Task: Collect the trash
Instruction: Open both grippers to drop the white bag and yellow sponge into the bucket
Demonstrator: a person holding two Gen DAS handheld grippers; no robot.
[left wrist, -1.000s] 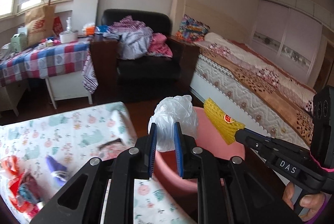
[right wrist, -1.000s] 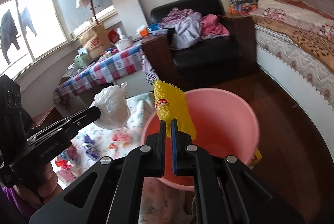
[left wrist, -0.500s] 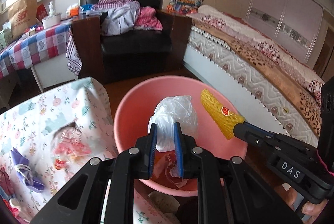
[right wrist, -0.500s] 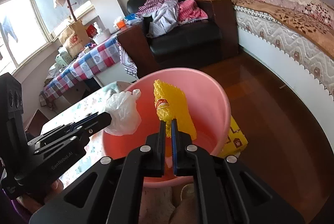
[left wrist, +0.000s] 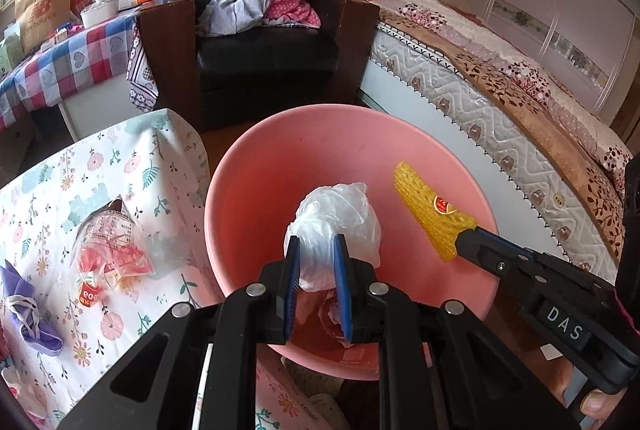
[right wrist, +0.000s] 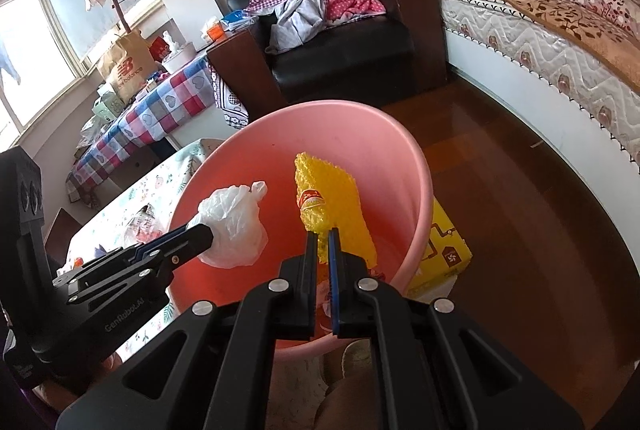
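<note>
A crumpled white plastic bag (left wrist: 334, 226) is clamped between the blue-padded fingers of the left gripper (left wrist: 316, 250); the bag is translucent, bunched into a rough ball, with a twisted knot visible at its far end in the right wrist view (right wrist: 234, 226). A yellow foam net sleeve (right wrist: 330, 218) bearing a small red label is pinched by the nearly closed fingers of the right gripper (right wrist: 323, 234); the sleeve is ribbed and extends upward and forward from the fingertips. Both items are held over the open mouth of a pink bucket (left wrist: 276, 157), directly ahead of and below each gripper; crumpled wrappers are seen at the bucket bottom.

To the left of the left gripper, a table covered by a floral cloth (left wrist: 120, 165) is seen, touching the bucket rim; a clear wrapper with red print (left wrist: 106, 250) and a purple fabric item (left wrist: 28, 314) lie on it. Beyond the bucket, a black armchair (left wrist: 264, 53) piled with clothes is present; a bed (left wrist: 500, 77) lies to the right; a checked tablecloth (left wrist: 72, 57) covers a table far left. A yellow box (right wrist: 444, 254) rests on the wooden floor (right wrist: 520, 189) just beside the bucket.
</note>
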